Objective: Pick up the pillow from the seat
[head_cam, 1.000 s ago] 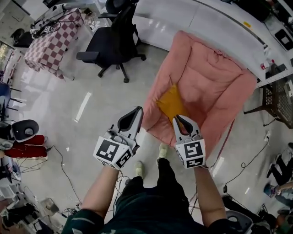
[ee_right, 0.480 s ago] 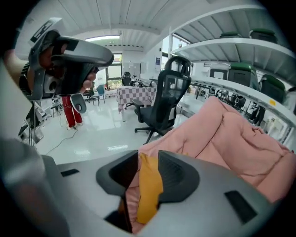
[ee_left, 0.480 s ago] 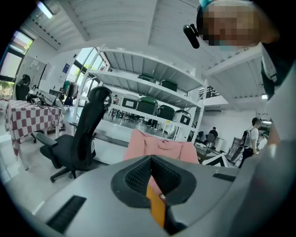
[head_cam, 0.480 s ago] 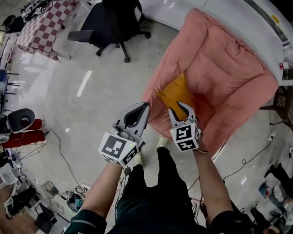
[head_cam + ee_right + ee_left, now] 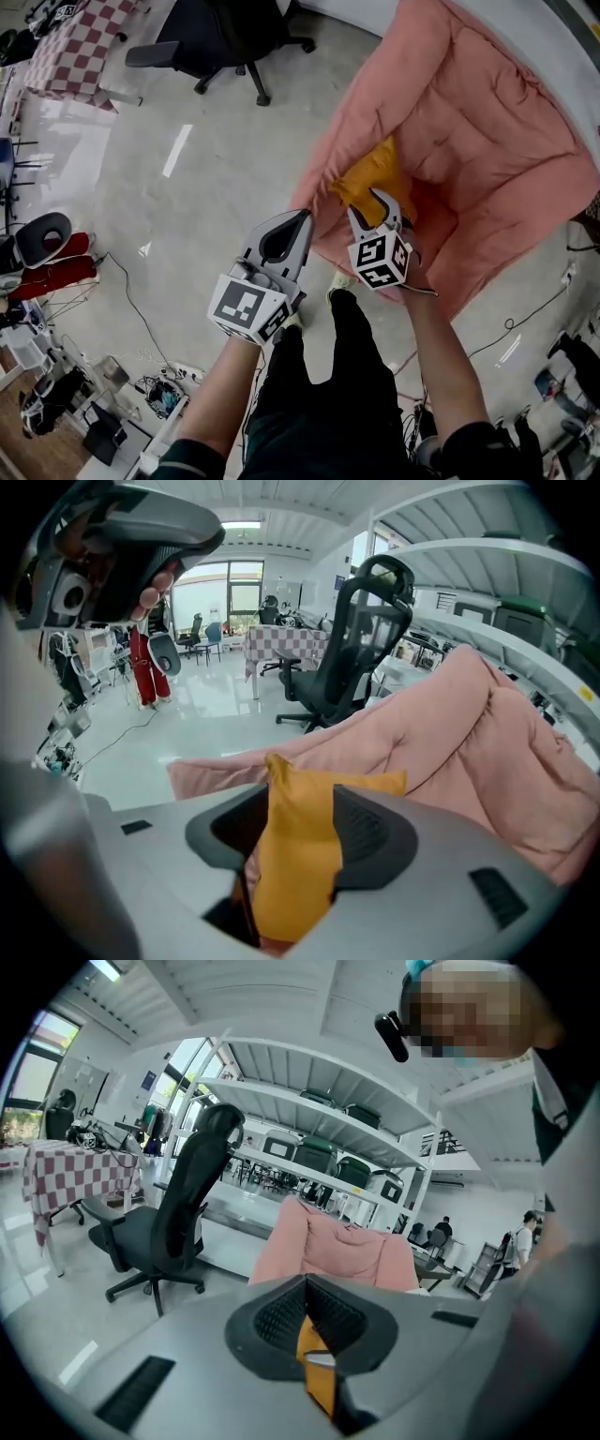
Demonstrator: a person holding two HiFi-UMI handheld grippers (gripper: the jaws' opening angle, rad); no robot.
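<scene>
**1 tool spread wide at the pillow (image 5: 373,173)**

The yellow pillow lies on the pink-draped seat (image 5: 487,131). The right tool (image 5: 377,211) points down at its near edge, its jaws just opened wide to straddle the stuffing. The pads seem not to press it. The left tool (image 5: 305,217) hangs beside, jaws together, empty, probably spare.

The head view looks steeply down on the pink seat (image 5: 487,122) and the floor (image 5: 187,216). The left gripper view faces the seat near level, from farther off; the right gripper view tilts down, close to it. All three share the seat and the black office chair (image 5: 225,28).
</scene>
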